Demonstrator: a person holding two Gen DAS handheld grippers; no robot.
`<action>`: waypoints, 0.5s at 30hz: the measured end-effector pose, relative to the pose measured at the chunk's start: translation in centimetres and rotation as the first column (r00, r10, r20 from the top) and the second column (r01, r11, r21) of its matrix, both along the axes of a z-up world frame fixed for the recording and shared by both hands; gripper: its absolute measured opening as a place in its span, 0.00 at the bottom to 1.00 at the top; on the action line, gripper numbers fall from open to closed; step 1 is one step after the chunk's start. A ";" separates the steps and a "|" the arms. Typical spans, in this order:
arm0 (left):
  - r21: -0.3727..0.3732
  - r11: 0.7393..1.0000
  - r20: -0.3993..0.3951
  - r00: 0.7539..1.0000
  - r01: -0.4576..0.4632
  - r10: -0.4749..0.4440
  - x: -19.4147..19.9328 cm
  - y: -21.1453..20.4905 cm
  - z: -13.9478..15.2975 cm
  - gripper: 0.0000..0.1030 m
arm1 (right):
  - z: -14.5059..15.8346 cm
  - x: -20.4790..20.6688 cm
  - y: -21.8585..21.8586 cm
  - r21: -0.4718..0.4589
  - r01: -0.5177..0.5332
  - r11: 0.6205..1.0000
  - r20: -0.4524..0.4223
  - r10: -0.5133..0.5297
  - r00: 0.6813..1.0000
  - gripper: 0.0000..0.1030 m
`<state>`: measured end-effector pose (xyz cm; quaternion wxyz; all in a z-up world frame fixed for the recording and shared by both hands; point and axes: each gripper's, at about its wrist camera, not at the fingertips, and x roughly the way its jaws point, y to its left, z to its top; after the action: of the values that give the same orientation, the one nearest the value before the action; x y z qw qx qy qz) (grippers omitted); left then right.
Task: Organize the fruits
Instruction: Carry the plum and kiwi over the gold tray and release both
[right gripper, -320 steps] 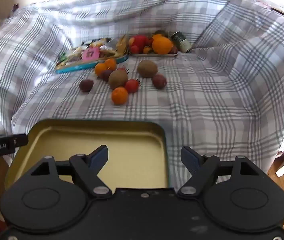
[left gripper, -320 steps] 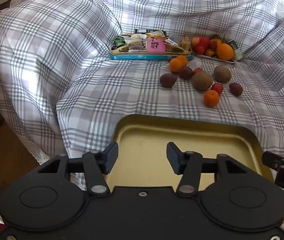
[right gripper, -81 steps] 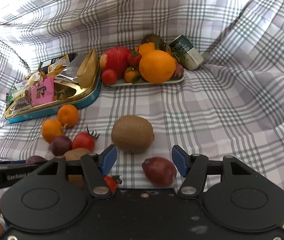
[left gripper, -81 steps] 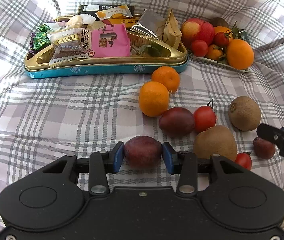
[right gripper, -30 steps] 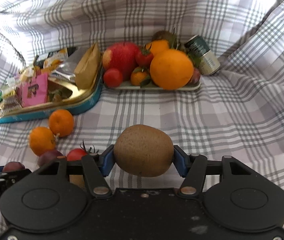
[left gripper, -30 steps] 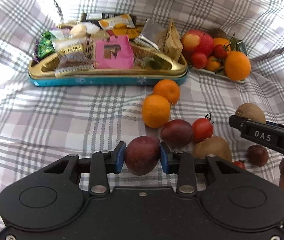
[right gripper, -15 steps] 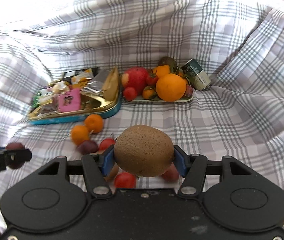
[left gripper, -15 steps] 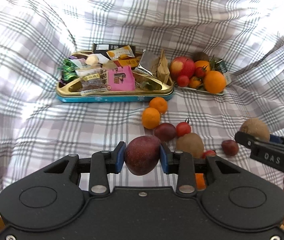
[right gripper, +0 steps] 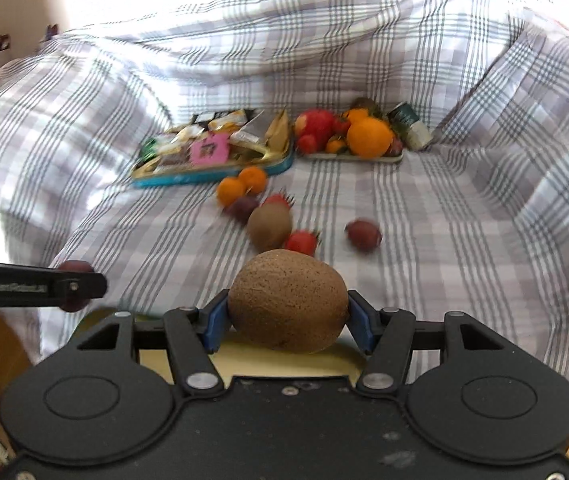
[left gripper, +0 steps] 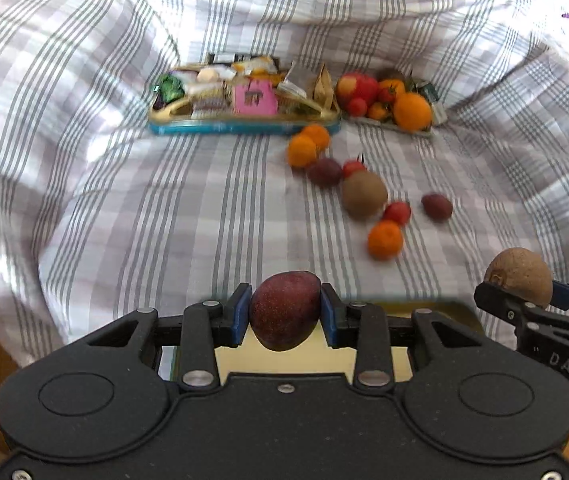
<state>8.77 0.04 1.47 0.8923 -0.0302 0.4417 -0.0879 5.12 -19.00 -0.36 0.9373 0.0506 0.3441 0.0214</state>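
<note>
Through my left wrist camera, my left gripper [left gripper: 285,312] clenches a dark purple oval plum [left gripper: 285,309] above the pale yellow metal tray [left gripper: 376,360] at the checked cloth's [left gripper: 164,216] near edge. Through my right wrist camera, my right gripper [right gripper: 287,320] grasps a fuzzy brown kiwi [right gripper: 287,300] over that tray [right gripper: 240,356].

You see a grey-and-white plaid cloth [left gripper: 164,208], a dark purple plum [left gripper: 284,310] between blue pads [left gripper: 240,316], a brown fuzzy kiwi [right gripper: 287,300], and orange mandarins [left gripper: 302,151] at one o'clock.
</note>
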 end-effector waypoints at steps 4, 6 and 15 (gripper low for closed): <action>0.014 1.000 -0.026 1.000 -0.007 0.007 -2.4 -0.3 -1.1 0.43 | -1.0 -2.8 0.7 0.005 -0.023 1.000 -0.025 0.024 0.999 0.60; 0.020 1.000 -0.034 0.999 -0.013 0.014 -3.4 -0.4 -1.6 0.43 | -1.4 -3.8 0.8 0.004 -0.035 0.999 -0.036 0.035 0.999 0.60; 0.007 0.999 -0.099 0.994 -0.049 0.049 -5.2 -0.6 -3.8 0.43 | -3.3 -5.9 0.8 -0.007 -0.060 0.998 -0.121 0.058 0.991 0.60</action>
<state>3.59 -0.52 -2.31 0.8713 -0.0432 0.4847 -0.0634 -0.78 -18.23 -3.71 0.9139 0.0366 0.4018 0.0442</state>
